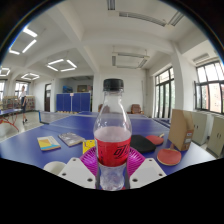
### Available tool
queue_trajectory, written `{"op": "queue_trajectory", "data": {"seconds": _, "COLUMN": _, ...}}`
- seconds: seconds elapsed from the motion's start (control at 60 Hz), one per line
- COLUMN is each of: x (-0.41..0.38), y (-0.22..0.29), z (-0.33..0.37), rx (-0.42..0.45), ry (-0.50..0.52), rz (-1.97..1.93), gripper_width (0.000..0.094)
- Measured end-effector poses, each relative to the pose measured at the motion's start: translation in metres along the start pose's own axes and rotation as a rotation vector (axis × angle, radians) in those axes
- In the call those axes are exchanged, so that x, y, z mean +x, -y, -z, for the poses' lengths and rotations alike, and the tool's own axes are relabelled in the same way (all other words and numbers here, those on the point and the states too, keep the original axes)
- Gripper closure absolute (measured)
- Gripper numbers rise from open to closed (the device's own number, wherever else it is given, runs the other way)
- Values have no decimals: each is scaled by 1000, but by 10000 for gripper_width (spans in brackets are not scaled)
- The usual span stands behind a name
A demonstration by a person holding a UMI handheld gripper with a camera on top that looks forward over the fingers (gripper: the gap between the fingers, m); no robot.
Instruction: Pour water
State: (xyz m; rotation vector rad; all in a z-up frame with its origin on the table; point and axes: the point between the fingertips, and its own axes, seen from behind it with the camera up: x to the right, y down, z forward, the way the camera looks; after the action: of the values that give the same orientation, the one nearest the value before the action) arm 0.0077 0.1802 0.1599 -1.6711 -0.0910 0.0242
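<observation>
A clear plastic bottle point(113, 125) with a black cap and a red label stands upright between my fingers, held above the blue table point(30, 150). My gripper point(113, 160) is shut on the bottle: the magenta pads point(92, 158) press on its lower body from both sides. The bottle's base reaches down between the white fingers. Clear liquid shows in its lower part.
On the table beyond the bottle lie a yellow-blue card point(47, 143), a booklet point(70, 138), a dark box point(146, 144), a red-orange dish point(169, 157) and a cardboard box point(181, 130). A white cup rim point(55, 167) sits near the left finger. Blue cabinets point(72, 102) stand at the back wall.
</observation>
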Motion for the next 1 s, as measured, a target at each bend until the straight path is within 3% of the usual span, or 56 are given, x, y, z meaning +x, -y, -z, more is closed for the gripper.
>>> {"op": "queue_trajectory", "data": {"seconds": 0.167, "x": 6, "y": -67, "z": -6, "rx": -118, "ry": 4, "rz": 12, "gripper_width": 602}}
{"op": "queue_trajectory", "data": {"seconds": 0.183, "x": 4, "y": -56, "z": -3, "rx": -69, "ry": 2, "rz": 5, "gripper_width": 605}}
{"op": "queue_trajectory", "data": {"seconds": 0.267, "x": 5, "y": -64, "z": -4, "rx": -67, "ry": -4, "rz": 3, "gripper_width": 596}}
{"op": "queue_trajectory", "data": {"seconds": 0.4, "x": 2, "y": -71, "z": -4, "rx": -98, "ry": -10, "rz": -4, "gripper_width": 385}}
{"op": "queue_trajectory", "data": {"seconds": 0.467, "x": 9, "y": -80, "z": 3, "rx": -168, "ry": -24, "rz": -6, "gripper_width": 82}}
{"op": "queue_trajectory", "data": {"seconds": 0.517, "x": 10, "y": -82, "z": 11, "rx": -199, "ry": -31, "rz": -10, "gripper_width": 116}}
{"op": "queue_trajectory", "data": {"seconds": 0.6, "x": 11, "y": -69, "z": 44, "rx": -224, "ry": -57, "rz": -13, "gripper_width": 73}}
{"op": "queue_trajectory", "data": {"seconds": 0.717, "x": 4, "y": -48, "z": 102, "rx": -259, "ry": -85, "rz": -11, "gripper_width": 84}}
{"op": "queue_trajectory", "data": {"seconds": 1.0, "x": -47, "y": -9, "z": 323, "rx": -349, "ry": -167, "rz": -27, "gripper_width": 84}}
